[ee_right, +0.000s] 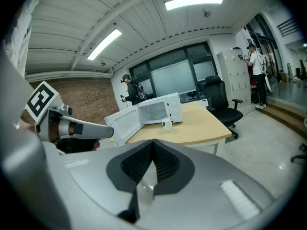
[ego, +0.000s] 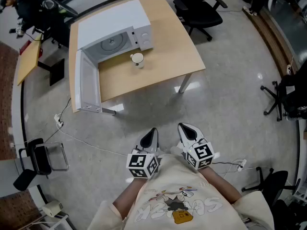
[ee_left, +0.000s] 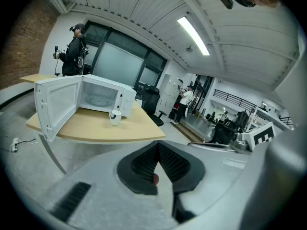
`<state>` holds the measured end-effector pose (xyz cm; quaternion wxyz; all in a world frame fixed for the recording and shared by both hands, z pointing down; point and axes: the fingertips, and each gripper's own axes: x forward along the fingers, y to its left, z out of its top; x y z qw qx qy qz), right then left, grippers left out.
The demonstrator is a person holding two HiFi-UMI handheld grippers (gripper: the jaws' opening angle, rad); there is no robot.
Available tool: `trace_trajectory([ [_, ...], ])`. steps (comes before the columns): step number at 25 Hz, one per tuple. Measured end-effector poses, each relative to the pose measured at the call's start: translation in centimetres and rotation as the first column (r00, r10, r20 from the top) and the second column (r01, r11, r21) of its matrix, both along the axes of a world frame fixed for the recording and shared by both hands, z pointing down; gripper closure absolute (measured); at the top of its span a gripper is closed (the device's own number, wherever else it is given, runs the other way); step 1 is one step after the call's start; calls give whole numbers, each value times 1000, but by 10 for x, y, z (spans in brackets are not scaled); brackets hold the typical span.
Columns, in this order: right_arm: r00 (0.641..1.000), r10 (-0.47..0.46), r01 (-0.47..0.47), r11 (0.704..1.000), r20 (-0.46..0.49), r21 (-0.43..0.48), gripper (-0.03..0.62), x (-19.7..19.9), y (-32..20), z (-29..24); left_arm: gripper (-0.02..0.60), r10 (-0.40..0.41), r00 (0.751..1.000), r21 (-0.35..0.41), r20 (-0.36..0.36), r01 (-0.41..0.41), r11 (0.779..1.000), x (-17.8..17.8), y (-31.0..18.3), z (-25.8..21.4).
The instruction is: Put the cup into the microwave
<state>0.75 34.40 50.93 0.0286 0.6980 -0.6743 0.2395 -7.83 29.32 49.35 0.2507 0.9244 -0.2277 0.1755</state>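
Note:
A white cup [ego: 137, 59] stands on the wooden table [ego: 168, 61], just in front of the white microwave [ego: 115, 30], whose door [ego: 88, 87] hangs wide open to the left. The cup [ee_left: 115, 117] and the microwave [ee_left: 100, 97] also show far off in the left gripper view, and the cup [ee_right: 166, 124] in the right gripper view. Both grippers hover over the floor, well short of the table. My left gripper [ego: 152, 134] is shut with nothing in it. My right gripper [ego: 184, 129] is shut and empty too.
Black office chairs [ego: 199, 11] stand behind the table and at the right [ego: 280, 97]. A cable with a power strip [ego: 58, 121] lies on the floor to the left, and another socket [ego: 240, 164] near my right arm. A person [ee_left: 74, 54] stands beyond the microwave.

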Motion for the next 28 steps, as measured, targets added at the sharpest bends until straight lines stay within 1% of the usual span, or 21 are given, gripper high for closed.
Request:
trace_trajectory([
  [5,1000,-10,10,1000,-15,-16,589,-14,-8,2,575,-3,1000,-11,-8,3,1000,-11,-10,-1],
  [12,1000,-17,16,1000,-24,-24,589,-43,-35,1,575,-15,1000,-34,-23,15,999,-41,-36,-1],
  [14,1000,-2,2,1000,-9,-6,588,-49,-44,-1,575,-10,1000,-33,-26,9,999,-50,-44,-1],
  [17,999,17,-18,1000,49,24,579,-64,-57,-2,575,-16,999,-37,-32,15,999,-66,-57,-4],
  [18,999,13,-14,1000,52,28,560,-71,-61,-2,575,-24,999,-45,-36,22,999,-71,-63,-4],
  [19,999,4,-6,1000,41,30,556,-75,-67,-2,577,-31,999,-53,-40,29,998,-75,-69,-3],
  [21,1000,-7,6,999,11,33,548,-74,-80,-4,575,-45,998,-61,-42,42,997,-77,-83,0],
  [25,1000,7,-8,999,26,35,513,-55,-108,-1,577,-60,998,-75,-29,58,996,-70,-108,8],
  [28,998,-44,43,999,34,30,514,-43,-142,6,577,-93,995,-78,-21,91,993,-56,-139,13],
])
